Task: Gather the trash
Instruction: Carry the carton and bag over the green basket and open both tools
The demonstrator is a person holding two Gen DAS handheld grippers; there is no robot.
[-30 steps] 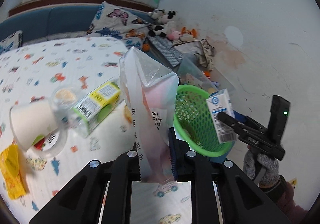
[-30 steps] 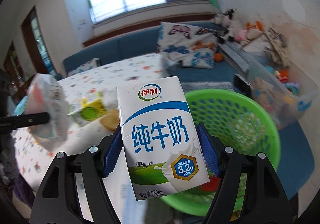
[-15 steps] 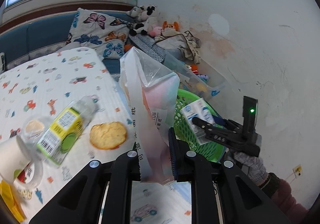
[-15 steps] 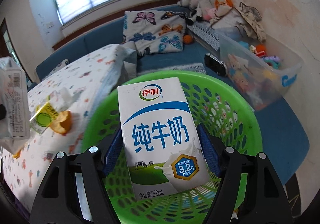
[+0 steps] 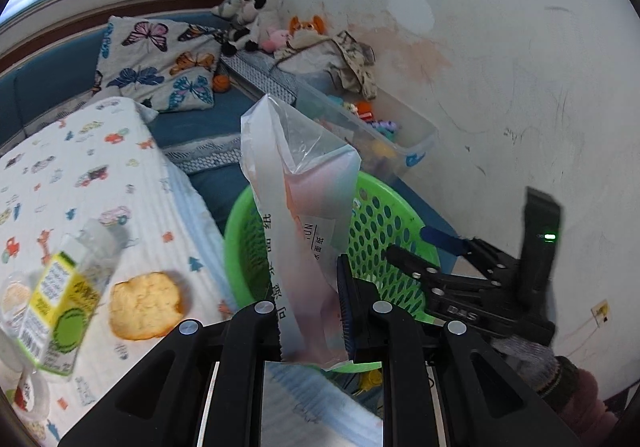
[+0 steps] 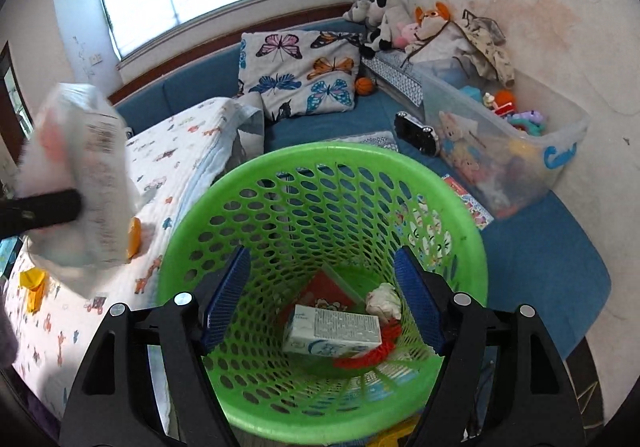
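Observation:
My left gripper is shut on a clear plastic wrapper bag, held upright over the near rim of the green mesh basket. The bag also shows blurred in the right wrist view. My right gripper is open and empty above the green basket; it also shows in the left wrist view. A white milk carton lies on its side at the basket's bottom, beside a crumpled tissue and red scraps.
On the printed tablecloth lie a yellow-green labelled bottle, a bread piece and a yellow wrapper. A clear toy bin stands by the wall. A butterfly pillow rests on the blue sofa.
My right gripper opened and the milk carton dropped into the green basket. My left gripper carried the bag rightward toward the basket.

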